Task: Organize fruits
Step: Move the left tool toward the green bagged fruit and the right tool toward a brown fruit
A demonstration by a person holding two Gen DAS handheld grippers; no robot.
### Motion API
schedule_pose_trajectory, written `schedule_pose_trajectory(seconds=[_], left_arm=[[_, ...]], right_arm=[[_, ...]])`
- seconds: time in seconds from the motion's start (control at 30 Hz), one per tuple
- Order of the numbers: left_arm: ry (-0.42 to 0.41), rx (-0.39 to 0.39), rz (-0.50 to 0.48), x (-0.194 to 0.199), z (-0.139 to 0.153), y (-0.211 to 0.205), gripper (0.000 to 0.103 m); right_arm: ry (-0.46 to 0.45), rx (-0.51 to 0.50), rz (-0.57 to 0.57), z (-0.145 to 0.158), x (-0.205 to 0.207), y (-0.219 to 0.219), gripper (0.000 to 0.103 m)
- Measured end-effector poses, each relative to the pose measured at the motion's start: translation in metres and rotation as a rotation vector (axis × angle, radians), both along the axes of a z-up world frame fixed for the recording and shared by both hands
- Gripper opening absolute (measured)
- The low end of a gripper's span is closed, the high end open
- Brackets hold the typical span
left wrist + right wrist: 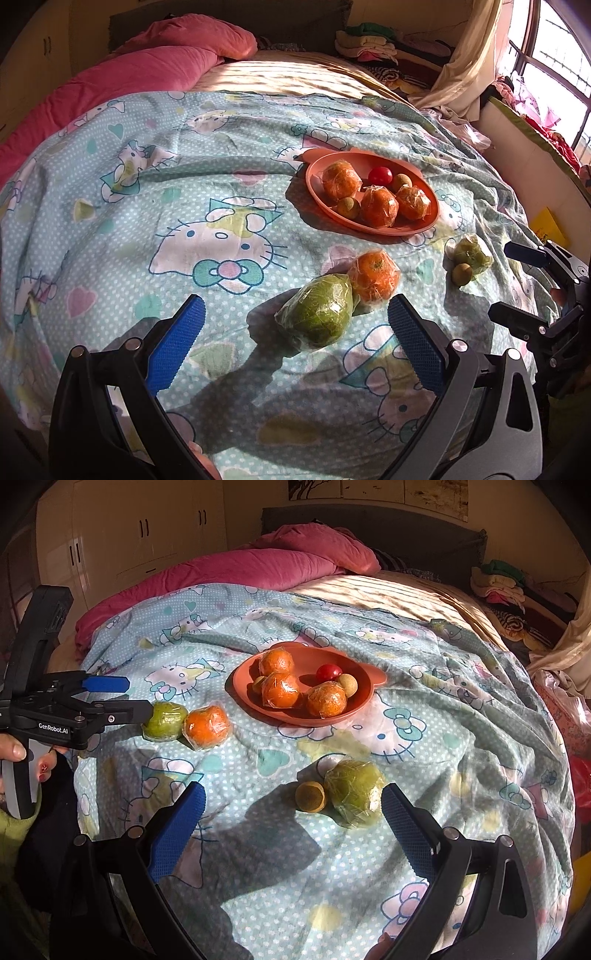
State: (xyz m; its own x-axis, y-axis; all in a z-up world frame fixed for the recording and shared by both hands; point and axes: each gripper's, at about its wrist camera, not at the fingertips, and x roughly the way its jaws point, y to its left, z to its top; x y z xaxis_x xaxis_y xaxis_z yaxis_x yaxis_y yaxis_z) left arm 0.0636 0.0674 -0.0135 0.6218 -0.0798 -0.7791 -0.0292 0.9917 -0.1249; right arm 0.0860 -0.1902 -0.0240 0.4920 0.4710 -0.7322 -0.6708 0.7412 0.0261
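1. In the left wrist view, the left gripper [295, 317] hangs over a pale blue cartoon-cat bedsheet [147, 206] with its blue-padded jaws spread wide and nothing between them.
2. Just ahead of it lies a large green fruit wrapped in clear plastic film [318, 313], touching a film-wrapped orange [375, 275] on its far right side.
3. Farther back sits a shallow orange plastic plate [317, 177] holding three wrapped oranges, a small red tomato [381, 175] and two small tan-green round fruits.
4. To the right of the plate, on the sheet, a smaller wrapped green fruit [472, 254] rests against a small tan round fruit [462, 274] — the right gripper [517, 284] shows at the frame edge beyond them, jaws apart.
5. In the right wrist view, the right gripper [293, 801] is likewise released, its blue pads wide apart and empty.
6. The smaller wrapped green fruit [355, 793] lies just inside its right pad, with the small tan round fruit [310, 796] touching it on the left.
7. The orange plate [354, 661] stands beyond, near the middle of the sheet.
8. At the left, a hand [18, 753] holds the left gripper [138, 698] — its tips reach the large green fruit [165, 720], beside the loose orange [207, 726].
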Motion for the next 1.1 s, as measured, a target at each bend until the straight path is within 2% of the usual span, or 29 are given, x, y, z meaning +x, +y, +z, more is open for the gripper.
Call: schedule_pose_trajectory(seconds=[0.5,0.6,0.67,0.83,1.03,1.1], left_arm=[[0.051,-0.001,-0.042,0.003,-0.016,-0.004,0.093],[0.057,-0.003,-0.049,0.004,-0.019,-0.005,0.093],[0.059,-0.008,-0.053,0.004,-0.02,-0.005,0.093],[0.055,-0.015,-0.064,0.005,-0.022,-0.006,0.093],[0.058,-0.014,-0.075,0.007,-0.026,-0.008,0.092],[0.058,-0.016,-0.077,0.007,-0.027,-0.009,0.089]], right_arm=[[0.061,-0.006,-0.015,-0.02,-0.001,-0.004,0.093],[0.077,-0.011,-0.018,-0.023,0.001,-0.004,0.078],[0.087,-0.021,-0.025,-0.026,0.002,-0.005,0.074],[0.104,-0.017,-0.03,-0.03,0.007,-0.007,0.05],[0.103,-0.009,-0.037,-0.033,0.011,-0.006,0.039],[0.104,-0.003,-0.04,-0.034,0.014,-0.005,0.038]])
